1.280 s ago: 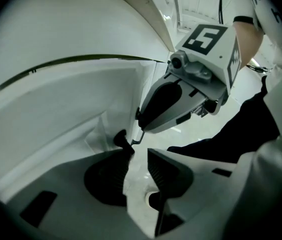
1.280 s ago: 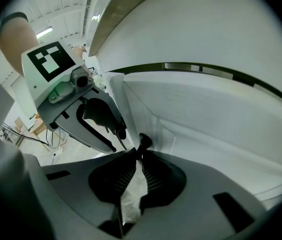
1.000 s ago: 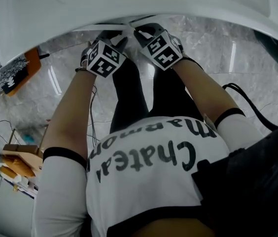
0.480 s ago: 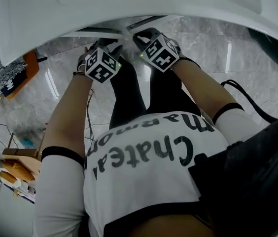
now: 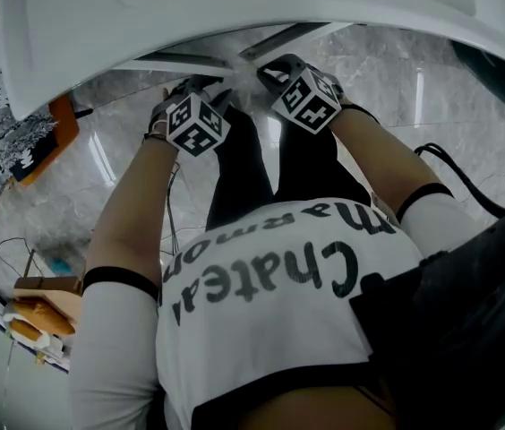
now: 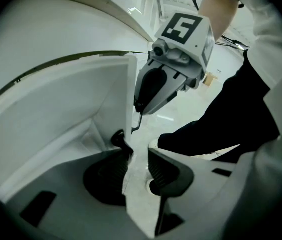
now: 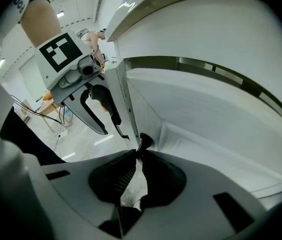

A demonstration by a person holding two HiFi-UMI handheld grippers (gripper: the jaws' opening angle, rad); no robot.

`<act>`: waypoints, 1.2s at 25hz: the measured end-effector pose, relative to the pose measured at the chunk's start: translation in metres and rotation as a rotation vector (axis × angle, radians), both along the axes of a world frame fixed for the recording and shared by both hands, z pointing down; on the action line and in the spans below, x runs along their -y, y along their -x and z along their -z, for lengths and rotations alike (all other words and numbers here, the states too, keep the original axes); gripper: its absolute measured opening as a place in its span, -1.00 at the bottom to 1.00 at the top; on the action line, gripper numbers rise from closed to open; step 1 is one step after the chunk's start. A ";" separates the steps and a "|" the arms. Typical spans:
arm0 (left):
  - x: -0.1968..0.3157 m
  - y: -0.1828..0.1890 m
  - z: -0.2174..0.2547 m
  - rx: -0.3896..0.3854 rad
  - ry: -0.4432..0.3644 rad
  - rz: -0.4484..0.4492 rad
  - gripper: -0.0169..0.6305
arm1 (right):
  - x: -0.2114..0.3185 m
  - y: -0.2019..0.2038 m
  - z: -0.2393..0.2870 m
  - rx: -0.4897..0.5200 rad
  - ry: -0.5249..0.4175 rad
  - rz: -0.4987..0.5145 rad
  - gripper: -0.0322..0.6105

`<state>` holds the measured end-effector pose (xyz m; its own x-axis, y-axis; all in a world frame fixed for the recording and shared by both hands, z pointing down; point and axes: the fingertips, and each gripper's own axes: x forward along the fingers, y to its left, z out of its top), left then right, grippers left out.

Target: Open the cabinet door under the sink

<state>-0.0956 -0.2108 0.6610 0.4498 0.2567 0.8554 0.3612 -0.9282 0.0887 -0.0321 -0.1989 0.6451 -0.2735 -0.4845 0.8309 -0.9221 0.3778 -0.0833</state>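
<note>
Two white cabinet doors hang under the white sink basin [image 5: 252, 7] and stand ajar in a V. In the left gripper view the left door [image 6: 81, 114] has its free edge running down between the jaws of my left gripper [image 6: 133, 171]. Those jaws have just been opening: the edge lies by the left pad [image 6: 106, 176] and floor shows in the gap before the right pad. My right gripper [image 7: 136, 166] is shut on the thin edge of the right door [image 7: 191, 114]. From above, the left gripper [image 5: 206, 86] and right gripper [image 5: 266, 65] sit side by side beneath the basin rim.
The person's legs in dark trousers [image 5: 261, 164] stand right behind the grippers on a grey marble floor [image 5: 432, 106]. Cables [image 5: 467, 182] trail at the right. A wooden stand [image 5: 42, 298] and an orange object [image 5: 60, 119] lie at the left.
Both doors have swung further out, their top edges now spread in a wider V. Both grippers came a little toward the person and drew apart. The left jaws widened.
</note>
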 end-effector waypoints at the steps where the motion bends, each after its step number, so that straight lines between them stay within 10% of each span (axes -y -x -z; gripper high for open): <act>1: -0.001 0.002 0.000 -0.001 0.001 -0.009 -0.62 | 0.000 0.001 0.000 -0.005 0.002 -0.002 -0.79; 30: -0.020 0.048 -0.003 0.045 -0.092 -0.231 -0.62 | -0.056 0.003 0.001 -0.059 0.065 0.121 -0.79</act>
<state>-0.1436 -0.1910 0.6643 0.3488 0.2684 0.8979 0.5621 -0.8266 0.0287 -0.0348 -0.1430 0.6443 -0.2766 -0.3956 0.8758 -0.8742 0.4820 -0.0583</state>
